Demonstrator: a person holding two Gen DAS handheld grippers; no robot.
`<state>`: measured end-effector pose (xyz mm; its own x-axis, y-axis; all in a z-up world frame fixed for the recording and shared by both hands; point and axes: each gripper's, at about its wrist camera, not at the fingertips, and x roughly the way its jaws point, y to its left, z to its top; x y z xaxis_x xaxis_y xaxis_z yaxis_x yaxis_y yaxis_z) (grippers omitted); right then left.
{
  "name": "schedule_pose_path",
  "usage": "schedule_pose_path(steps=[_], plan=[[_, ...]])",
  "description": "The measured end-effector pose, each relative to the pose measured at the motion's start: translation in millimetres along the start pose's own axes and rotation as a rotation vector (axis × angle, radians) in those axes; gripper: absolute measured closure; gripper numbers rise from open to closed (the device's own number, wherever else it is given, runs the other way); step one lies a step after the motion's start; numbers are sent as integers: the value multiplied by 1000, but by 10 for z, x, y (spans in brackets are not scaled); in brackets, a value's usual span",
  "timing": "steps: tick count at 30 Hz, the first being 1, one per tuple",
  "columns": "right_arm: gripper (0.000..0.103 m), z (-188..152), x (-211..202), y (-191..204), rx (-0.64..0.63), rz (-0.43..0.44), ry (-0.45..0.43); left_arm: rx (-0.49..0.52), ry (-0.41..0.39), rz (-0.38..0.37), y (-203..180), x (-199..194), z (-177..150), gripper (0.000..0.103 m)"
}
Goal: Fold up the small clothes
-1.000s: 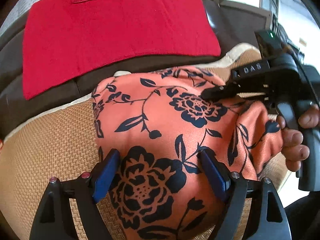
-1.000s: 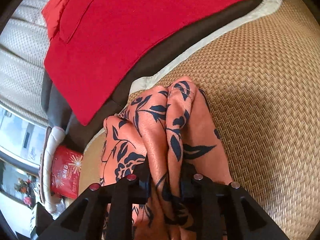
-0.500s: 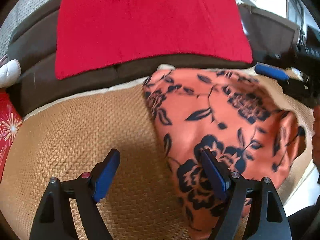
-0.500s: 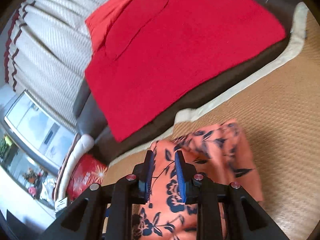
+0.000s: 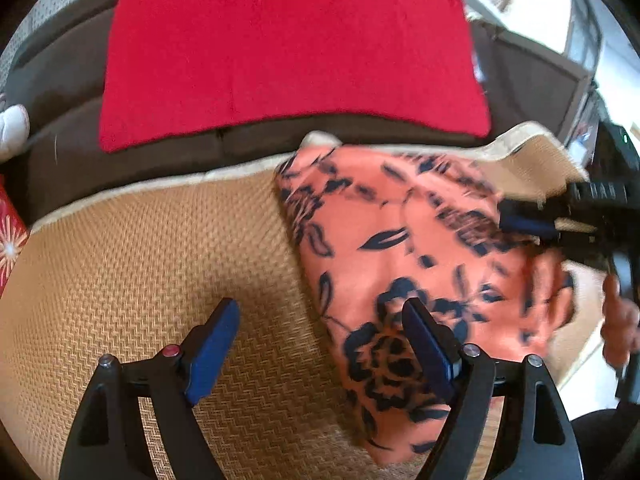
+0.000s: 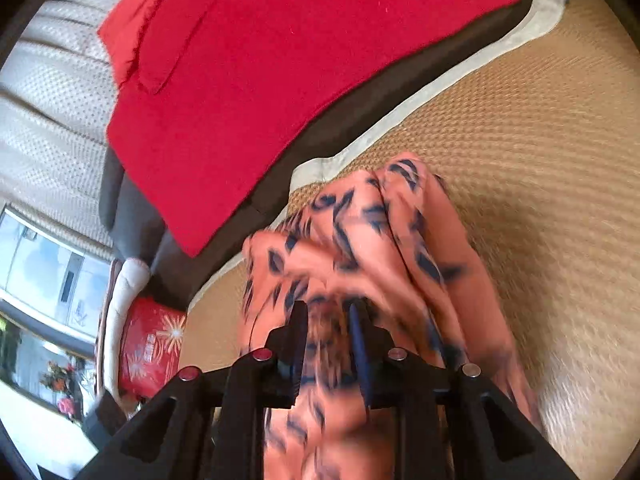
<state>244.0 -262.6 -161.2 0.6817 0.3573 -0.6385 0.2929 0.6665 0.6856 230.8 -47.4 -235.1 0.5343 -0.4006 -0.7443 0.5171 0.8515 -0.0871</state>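
Note:
An orange garment with a dark floral print (image 5: 404, 256) lies bunched on the woven tan mat (image 5: 132, 264), right of centre in the left wrist view. My left gripper (image 5: 320, 336) is open and empty, low over the mat at the garment's left edge. My right gripper (image 6: 326, 320) is nearly shut with a fold of the same garment (image 6: 360, 248) between its blue pads. It also shows at the garment's right side in the left wrist view (image 5: 532, 224), held by a hand.
A red cloth (image 5: 288, 52) lies spread on the dark brown sofa seat (image 5: 56, 92) behind the mat. A red patterned packet (image 6: 152, 344) sits at the mat's left end. A white cushion back (image 6: 52, 112) rises beyond.
My left gripper has let go of the garment and swung left over the bare mat. My right gripper has dropped back down onto the garment with its fold.

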Motion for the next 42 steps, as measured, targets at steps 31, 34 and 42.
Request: schedule_pose_path(steps=[31,34,42], plan=[[78,705,330,118,-70,-249,44,185,48,68,-377,158,-65,17],[78,543,76,272,-92,-196,28,171,-12,34,-416,-82,-59,17],[79,-234,-6,151,-90,-217,67,168,101,87,-610,246,-164,16]])
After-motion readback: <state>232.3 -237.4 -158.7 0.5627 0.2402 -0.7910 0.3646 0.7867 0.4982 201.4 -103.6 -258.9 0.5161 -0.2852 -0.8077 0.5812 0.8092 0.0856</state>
